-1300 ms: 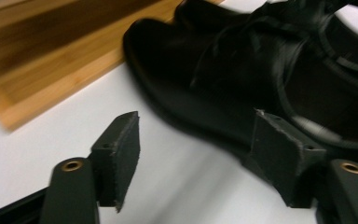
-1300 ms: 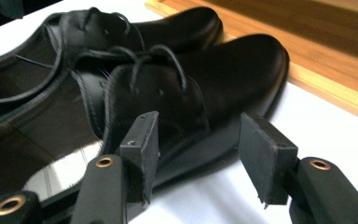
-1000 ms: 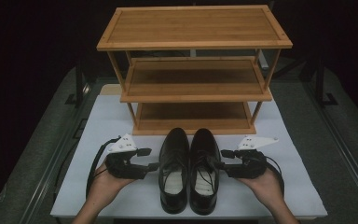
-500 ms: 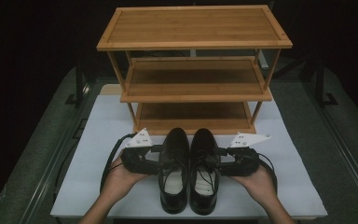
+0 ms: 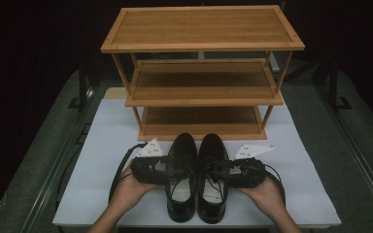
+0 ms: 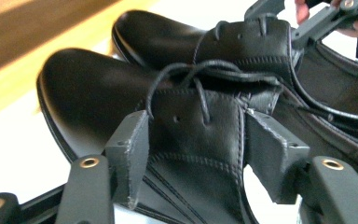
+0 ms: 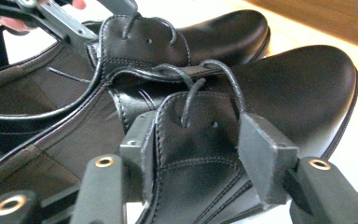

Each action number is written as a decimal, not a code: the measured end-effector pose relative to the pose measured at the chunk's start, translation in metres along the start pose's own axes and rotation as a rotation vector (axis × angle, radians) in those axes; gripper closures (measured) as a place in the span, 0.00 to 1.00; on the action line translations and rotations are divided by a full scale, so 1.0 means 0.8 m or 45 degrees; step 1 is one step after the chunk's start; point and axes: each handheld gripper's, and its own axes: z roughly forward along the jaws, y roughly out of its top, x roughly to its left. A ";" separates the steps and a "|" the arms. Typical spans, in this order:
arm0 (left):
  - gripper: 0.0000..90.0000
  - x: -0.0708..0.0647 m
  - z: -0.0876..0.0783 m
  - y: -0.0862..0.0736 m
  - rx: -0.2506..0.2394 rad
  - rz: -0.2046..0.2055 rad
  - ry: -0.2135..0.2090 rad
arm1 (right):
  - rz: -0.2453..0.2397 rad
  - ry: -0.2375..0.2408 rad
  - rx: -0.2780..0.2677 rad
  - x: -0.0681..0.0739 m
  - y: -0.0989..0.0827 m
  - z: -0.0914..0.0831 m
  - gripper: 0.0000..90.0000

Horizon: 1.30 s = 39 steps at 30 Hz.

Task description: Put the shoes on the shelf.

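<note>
Standing on a white table (image 5: 102,145) in a dark room, a three-tier bamboo shoe rack (image 5: 202,68) fills the upper centre of the frame. Below it sit two black shoes, side by side. Since a second ago, both hands have moved inward: the left hand-held gripper (image 6: 193,154) now straddles the left shoe (image 5: 180,177), the right hand-held gripper (image 7: 196,154) the right shoe (image 5: 212,177), jaws apparently touching leather at the lacing.
</note>
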 end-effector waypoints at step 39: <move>0.97 -0.002 -0.029 0.002 -0.086 0.037 0.199 | -0.042 -0.095 -0.107 -0.010 0.002 -0.025 0.97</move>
